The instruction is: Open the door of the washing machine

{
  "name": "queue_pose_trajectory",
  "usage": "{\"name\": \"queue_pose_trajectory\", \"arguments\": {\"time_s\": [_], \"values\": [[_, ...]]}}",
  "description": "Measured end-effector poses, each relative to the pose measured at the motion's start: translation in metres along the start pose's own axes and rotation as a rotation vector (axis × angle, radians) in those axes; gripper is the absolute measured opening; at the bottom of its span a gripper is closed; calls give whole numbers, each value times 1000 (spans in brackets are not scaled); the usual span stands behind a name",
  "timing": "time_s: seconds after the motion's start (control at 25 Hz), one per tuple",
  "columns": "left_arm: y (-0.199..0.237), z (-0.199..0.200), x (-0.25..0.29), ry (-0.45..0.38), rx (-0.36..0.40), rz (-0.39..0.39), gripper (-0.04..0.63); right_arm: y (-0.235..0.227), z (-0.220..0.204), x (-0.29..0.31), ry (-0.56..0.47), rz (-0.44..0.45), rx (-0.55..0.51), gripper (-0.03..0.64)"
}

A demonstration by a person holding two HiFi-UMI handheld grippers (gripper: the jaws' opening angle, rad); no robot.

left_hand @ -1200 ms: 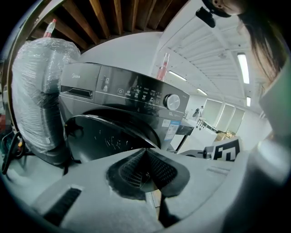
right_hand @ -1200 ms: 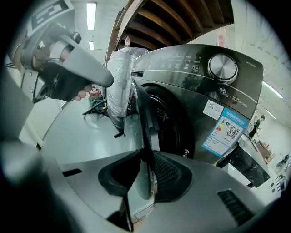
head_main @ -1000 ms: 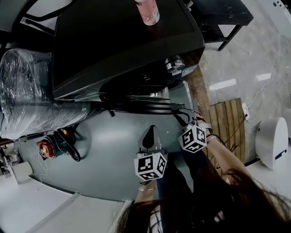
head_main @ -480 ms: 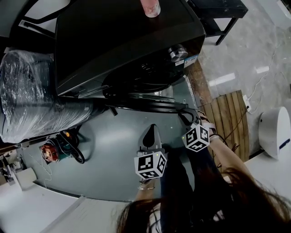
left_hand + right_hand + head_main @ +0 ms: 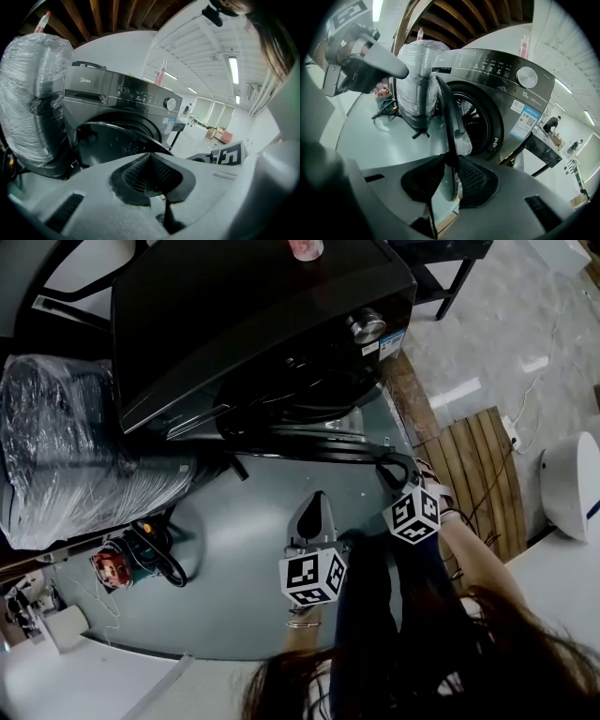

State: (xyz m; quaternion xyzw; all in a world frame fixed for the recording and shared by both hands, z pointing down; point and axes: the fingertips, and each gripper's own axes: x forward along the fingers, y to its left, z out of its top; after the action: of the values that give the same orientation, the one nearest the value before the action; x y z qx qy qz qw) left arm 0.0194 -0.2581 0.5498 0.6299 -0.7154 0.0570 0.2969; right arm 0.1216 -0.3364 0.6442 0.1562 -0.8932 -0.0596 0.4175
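A dark grey washing machine (image 5: pixel 253 306) stands at the top of the head view, its round door (image 5: pixel 319 442) swung out from the front. My right gripper (image 5: pixel 396 470) is shut on the door's outer rim. In the right gripper view the door's edge (image 5: pixel 445 108) runs up from between the pads of my right gripper (image 5: pixel 451 173), and the drum opening (image 5: pixel 473 117) shows behind it. My left gripper (image 5: pixel 314 512) hangs over the floor in front of the door. In the left gripper view the jaws of my left gripper (image 5: pixel 150 157) are shut on nothing.
A big plastic-wrapped bundle (image 5: pixel 66 446) stands left of the machine. A pink bottle (image 5: pixel 305 247) sits on the machine's top. Cables and a small red object (image 5: pixel 117 566) lie on the grey floor. Wooden slats (image 5: pixel 478 474), a white round device (image 5: pixel 572 488) and a dark table (image 5: pixel 441 254) are at the right.
Both grippers have shifted a little to the right in the head view, the right one still on the door's rim. The door stands slightly further out.
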Motion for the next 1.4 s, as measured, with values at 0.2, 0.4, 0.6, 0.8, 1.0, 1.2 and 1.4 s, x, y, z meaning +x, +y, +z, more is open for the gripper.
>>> {"name": "queue_pose_trajectory", "arguments": {"time_s": [0.2,0.4,0.6,0.8,1.0,1.2,1.4], "values": [[7,-9,-14,15,24,-48,12,16,-2,-6,21,-28,25,80],[8,-16,-27,29,48,-102,12,29,-4,-10,38,-59,44,80],[9,-24,-39,43,67,-138,13,40,-6,-14,52,-91,71,81],[8,-30,-46,51,67,-132,12,52,-7,-19,57,-87,87,81],[7,-28,-55,34,56,-87,13,71,-8,-25,47,-67,81,76],[7,-33,-68,22,32,-17,14,83,-9,-28,40,-39,68,71],[12,-44,-86,8,3,64,13,98,-9,-32,35,-2,78,64]]}}
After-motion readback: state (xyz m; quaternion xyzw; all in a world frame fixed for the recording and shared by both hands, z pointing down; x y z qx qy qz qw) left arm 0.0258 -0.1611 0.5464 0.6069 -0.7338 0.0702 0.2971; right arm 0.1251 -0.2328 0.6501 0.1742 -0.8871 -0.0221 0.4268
